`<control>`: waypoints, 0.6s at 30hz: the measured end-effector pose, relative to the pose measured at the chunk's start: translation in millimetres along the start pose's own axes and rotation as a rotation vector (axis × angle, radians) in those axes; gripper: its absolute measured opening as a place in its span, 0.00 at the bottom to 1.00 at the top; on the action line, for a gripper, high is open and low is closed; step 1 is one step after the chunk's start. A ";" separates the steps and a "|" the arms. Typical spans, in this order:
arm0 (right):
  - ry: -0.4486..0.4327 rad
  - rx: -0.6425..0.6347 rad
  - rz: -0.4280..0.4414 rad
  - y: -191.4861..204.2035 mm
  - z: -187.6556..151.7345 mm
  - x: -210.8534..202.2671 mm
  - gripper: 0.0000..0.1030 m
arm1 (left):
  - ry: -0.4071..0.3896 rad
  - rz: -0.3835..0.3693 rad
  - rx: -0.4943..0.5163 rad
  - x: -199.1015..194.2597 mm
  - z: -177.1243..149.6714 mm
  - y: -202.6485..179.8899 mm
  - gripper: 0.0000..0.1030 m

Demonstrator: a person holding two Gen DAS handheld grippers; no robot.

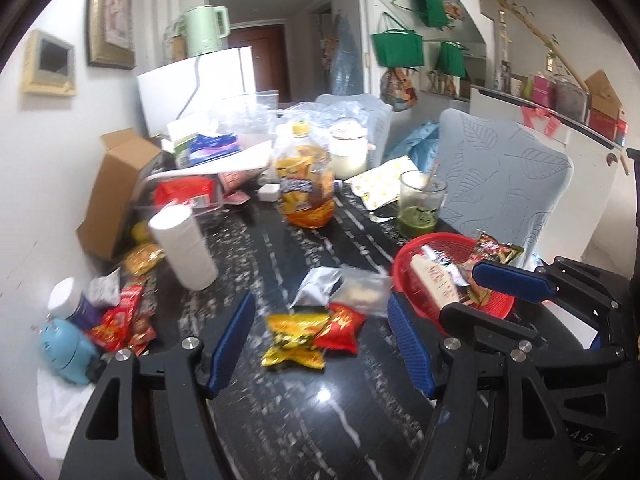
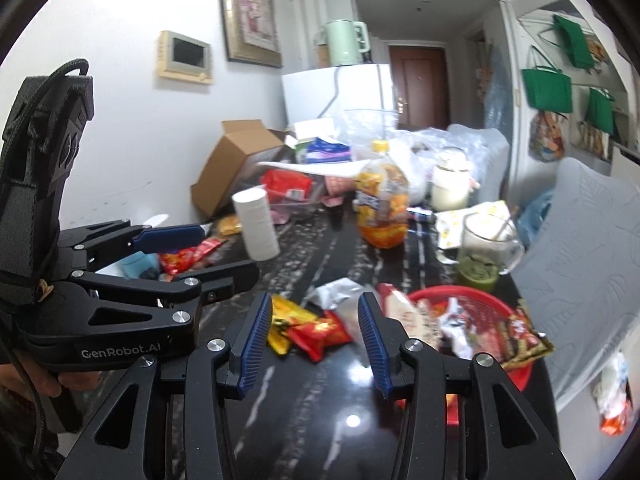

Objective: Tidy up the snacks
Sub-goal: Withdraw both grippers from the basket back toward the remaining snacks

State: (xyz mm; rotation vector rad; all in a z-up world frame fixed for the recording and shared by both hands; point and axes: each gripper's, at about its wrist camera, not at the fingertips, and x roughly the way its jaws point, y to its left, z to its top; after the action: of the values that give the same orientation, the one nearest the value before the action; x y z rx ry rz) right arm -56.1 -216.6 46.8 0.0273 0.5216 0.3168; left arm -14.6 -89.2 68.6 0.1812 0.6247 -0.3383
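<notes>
Now we hold both tools low over the dark tabletop (image 1: 304,420). Our left hand-held gripper (image 1: 320,344) is spread wide with nothing in it, and so is our right hand-held gripper (image 2: 316,344). Just ahead lie the yellow snack pack (image 1: 294,340) and the red snack pack (image 1: 340,326), touching. We should pinch one pack only, then lift it into the red basket (image 1: 404,268) by the tabletop's right edge.

Yellow packet (image 1: 294,340) and red packet (image 1: 339,327) lie touching beside red basket (image 1: 404,276).
</notes>
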 end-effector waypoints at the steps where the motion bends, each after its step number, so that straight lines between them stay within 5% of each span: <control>1: 0.002 -0.009 0.008 5.6 0.1 1.1 0.43 | -0.003 0.008 -0.007 -2.9 -3.1 4.0 0.66; 18: 0.090 -0.079 0.106 63.5 -10.9 38.3 0.46 | 0.040 0.066 -0.132 -8.4 -47.1 66.4 0.66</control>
State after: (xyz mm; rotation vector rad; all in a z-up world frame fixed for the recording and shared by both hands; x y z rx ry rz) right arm -48.5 -145.2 25.5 -0.0362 0.5977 0.4439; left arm -22.3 -12.8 40.4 0.0823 0.6770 -0.2295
